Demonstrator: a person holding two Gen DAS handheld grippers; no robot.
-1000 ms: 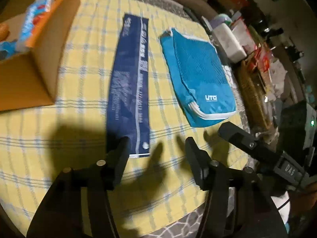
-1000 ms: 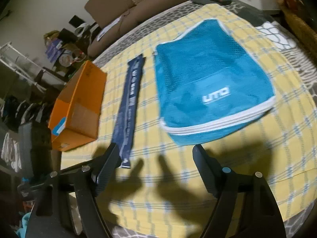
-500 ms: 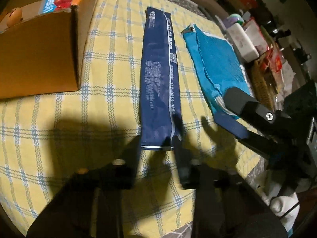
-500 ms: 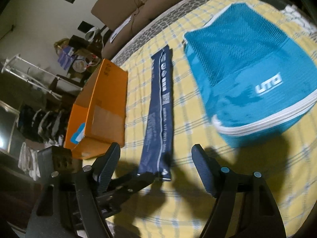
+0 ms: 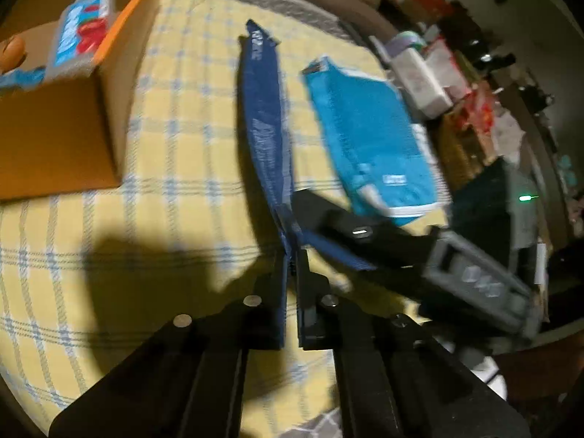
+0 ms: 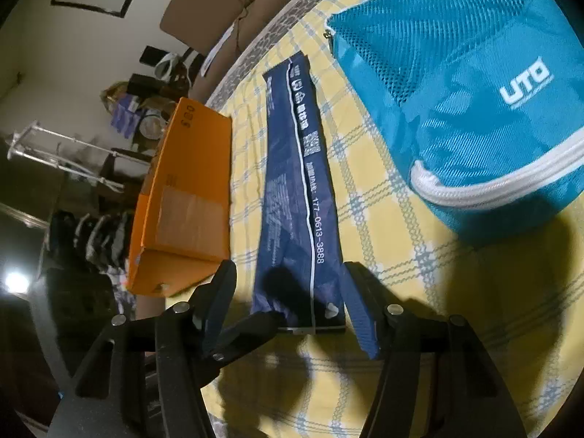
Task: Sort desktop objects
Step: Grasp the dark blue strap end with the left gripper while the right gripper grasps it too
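Note:
A long dark blue packet lies lengthwise on the yellow checked cloth. My left gripper is shut on the packet's near end, which is pinched up between the fingers. The packet also shows in the right wrist view. My right gripper is open, its fingers on either side of the same near end, and the left gripper's tip shows just below it. A teal zip pouch marked UTO lies right of the packet, and it shows in the left wrist view.
An open orange cardboard box with snack packs inside stands left of the packet, and it shows in the right wrist view. Cluttered boxes and bottles crowd the far right. A sofa lies beyond the cloth.
My left gripper moved forward and closed on the packet's near end, lifting it. My right gripper swung left from the teal pouch until it straddles the same end.

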